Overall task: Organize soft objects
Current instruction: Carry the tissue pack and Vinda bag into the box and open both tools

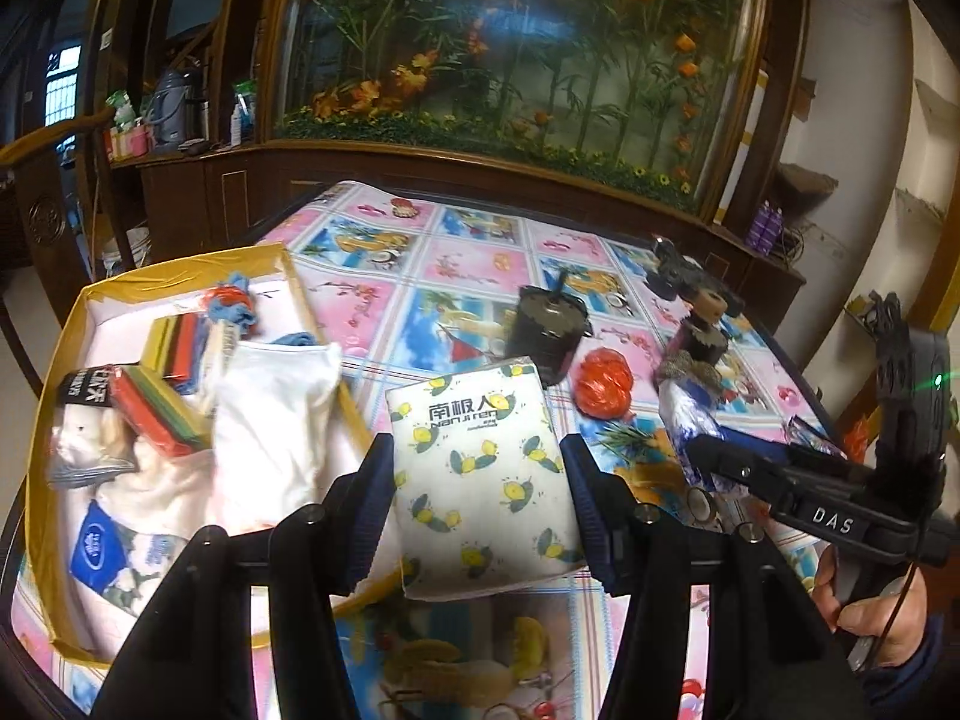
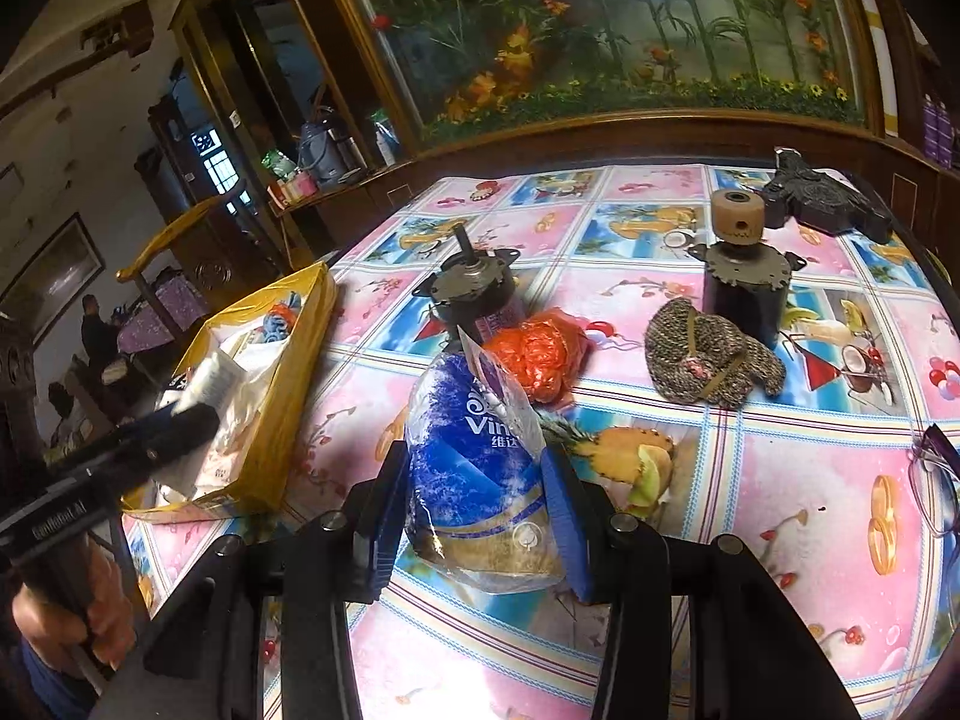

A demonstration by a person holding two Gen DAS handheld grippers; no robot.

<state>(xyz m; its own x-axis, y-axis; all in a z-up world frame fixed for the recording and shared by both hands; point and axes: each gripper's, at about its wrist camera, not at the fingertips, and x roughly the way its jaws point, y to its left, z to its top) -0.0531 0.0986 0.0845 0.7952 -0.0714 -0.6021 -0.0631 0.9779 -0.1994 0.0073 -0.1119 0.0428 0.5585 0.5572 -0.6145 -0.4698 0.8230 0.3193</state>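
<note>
My left gripper [image 1: 477,480] is shut on a white tissue pack with lemon print [image 1: 483,480], held above the table beside the yellow-rimmed box [image 1: 63,348]. The box holds white cloth [image 1: 270,414], coloured sponges [image 1: 159,411] and other soft packs. My right gripper [image 2: 474,480] is shut on a blue Vinda tissue pack [image 2: 474,462], just above the table. An orange plastic bag [image 2: 537,360] and a knitted hat [image 2: 708,360] lie beyond it. The box also shows at the left in the right wrist view [image 2: 288,396].
Two dark motors [image 2: 474,294] [image 2: 744,276] stand on the patterned tablecloth [image 2: 810,480]. A black metal part [image 2: 822,198] lies at the far right corner. Glasses [image 2: 936,480] lie at the right edge. A wooden cabinet with a plant display runs behind the table.
</note>
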